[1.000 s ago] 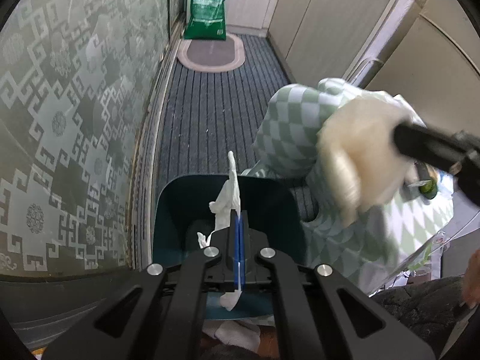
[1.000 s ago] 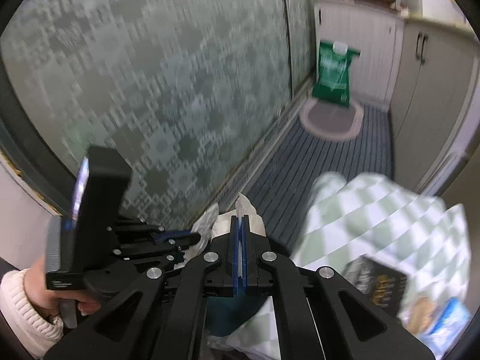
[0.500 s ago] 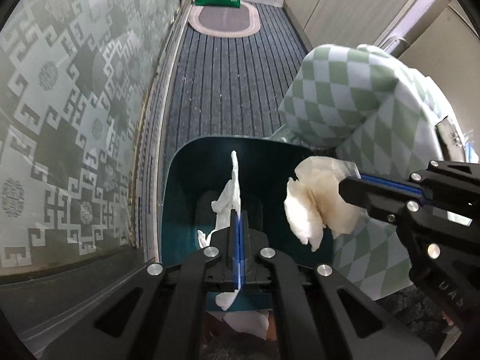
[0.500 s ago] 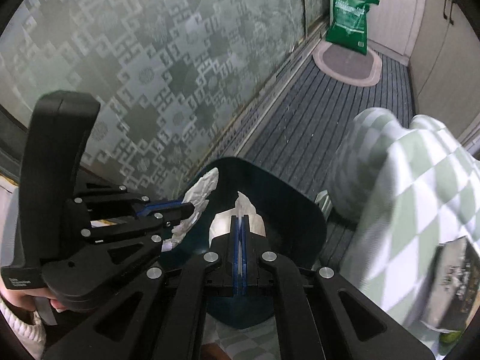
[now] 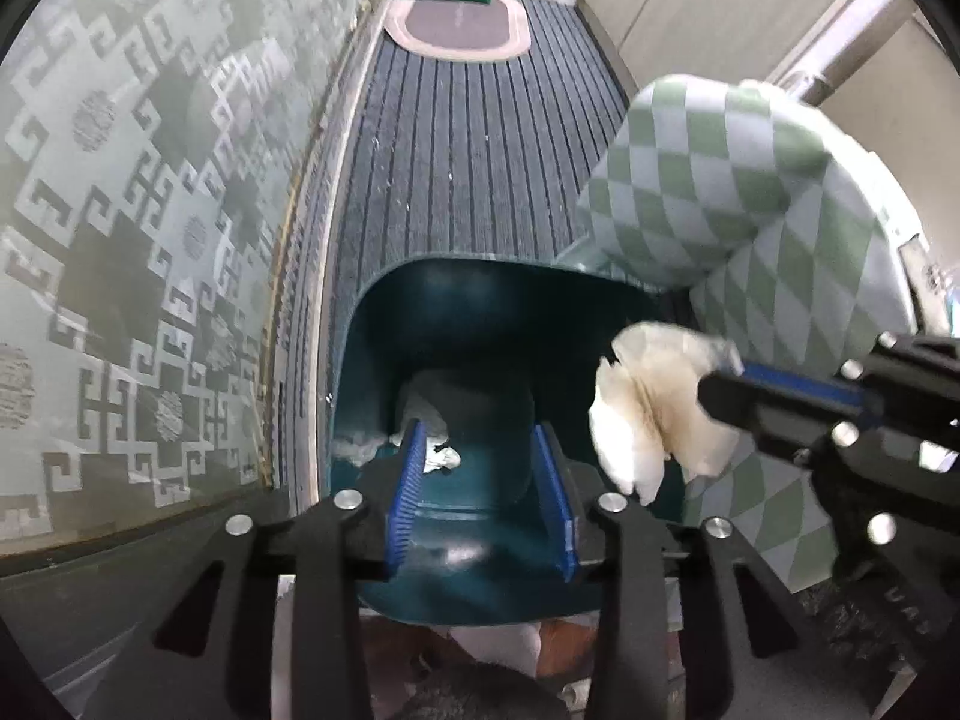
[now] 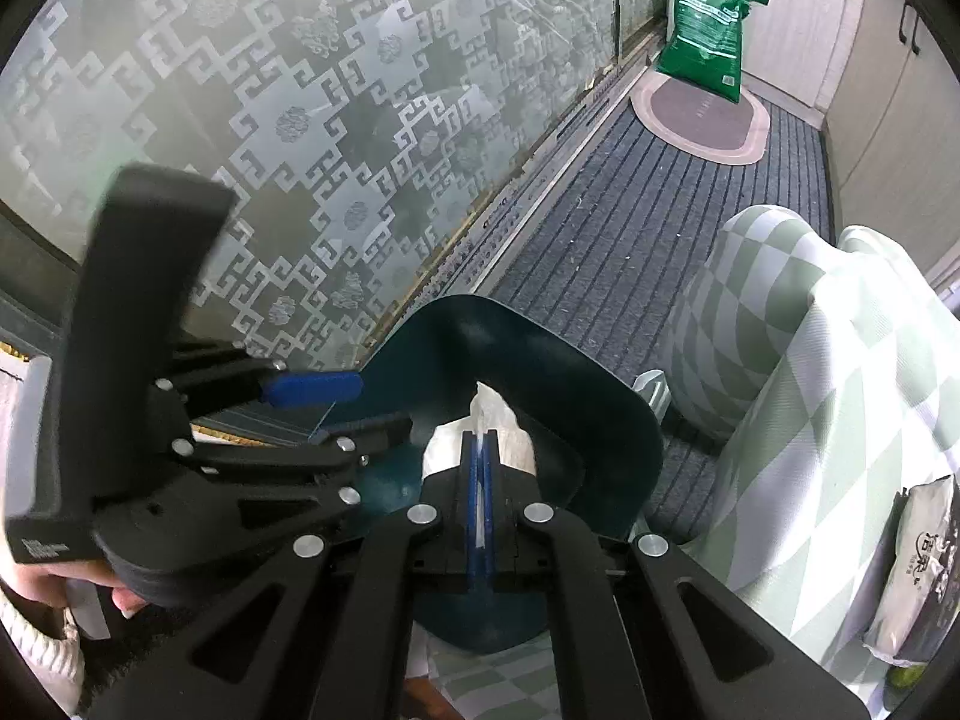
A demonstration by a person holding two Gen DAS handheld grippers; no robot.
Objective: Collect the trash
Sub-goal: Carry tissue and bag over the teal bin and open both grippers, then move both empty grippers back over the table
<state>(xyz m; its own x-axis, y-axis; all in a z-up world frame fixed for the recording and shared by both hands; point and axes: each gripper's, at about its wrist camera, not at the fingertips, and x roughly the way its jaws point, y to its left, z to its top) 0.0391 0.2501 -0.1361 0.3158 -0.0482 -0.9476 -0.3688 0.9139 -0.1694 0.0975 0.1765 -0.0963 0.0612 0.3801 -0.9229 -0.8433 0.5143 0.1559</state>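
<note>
A dark teal bin (image 5: 480, 276) stands on the floor below both grippers. My left gripper (image 5: 483, 474) hangs over its mouth with its jaws opening, and nothing lies between the blue pads (image 5: 414, 468). A white tissue (image 5: 429, 447) lies inside the bin under them. My right gripper (image 6: 480, 450) is shut on a crumpled, brown-stained tissue (image 6: 480, 420) above the bin (image 6: 540, 354). The left wrist view shows that tissue (image 5: 648, 414) over the bin's right rim, in the right gripper (image 5: 720, 396). In the right wrist view the left gripper (image 6: 354, 408) sits to the left.
A frosted patterned glass door (image 5: 138, 210) runs along the left. Grey striped carpet (image 5: 474, 138) leads to an oval mat (image 5: 456, 30) and a green bag (image 6: 708, 36). A green-and-white checked cloth (image 5: 720, 180) drapes furniture close on the right, with packets (image 6: 918, 558) on it.
The left gripper has opened and its white tissue has fallen into the bin. Both grippers came down over the bin; the right one still holds its stained tissue.
</note>
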